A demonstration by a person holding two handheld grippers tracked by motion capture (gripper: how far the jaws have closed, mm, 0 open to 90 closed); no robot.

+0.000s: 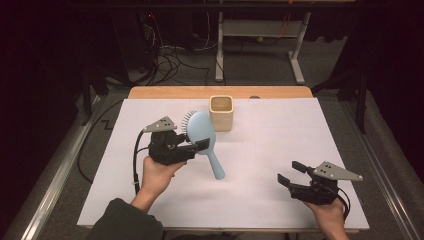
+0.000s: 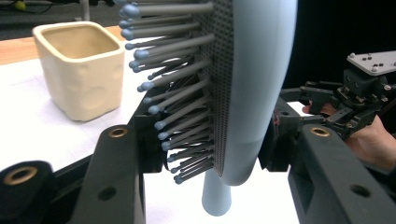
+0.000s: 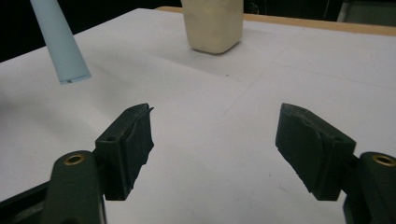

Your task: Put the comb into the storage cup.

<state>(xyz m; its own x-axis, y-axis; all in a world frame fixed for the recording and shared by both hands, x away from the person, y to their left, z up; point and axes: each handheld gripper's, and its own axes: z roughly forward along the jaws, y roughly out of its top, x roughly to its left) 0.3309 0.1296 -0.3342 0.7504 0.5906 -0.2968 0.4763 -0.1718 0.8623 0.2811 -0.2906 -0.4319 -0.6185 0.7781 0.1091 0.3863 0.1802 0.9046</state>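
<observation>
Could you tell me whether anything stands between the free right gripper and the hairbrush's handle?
Nothing visible does. The right gripper is open over bare white table, and the hairbrush, clamped at its head in the left gripper, hangs its handle toward it. The cream cup sits farther back.

Left gripper view: hairbrush [image 2: 254, 88] head cut off by top edge; handle end cut by bottom edge; pads hidden behind bristles and brush back. Cream cup [image 2: 81, 67] base corner hidden behind bristles.

Right gripper view: brush handle [image 3: 60, 44] cut at top left, head out of frame; cup [image 3: 214, 23] rim cut by top edge.

High view: person's forearm [image 1: 122, 220] cut by bottom edge; background upper frame too dark to tell.
</observation>
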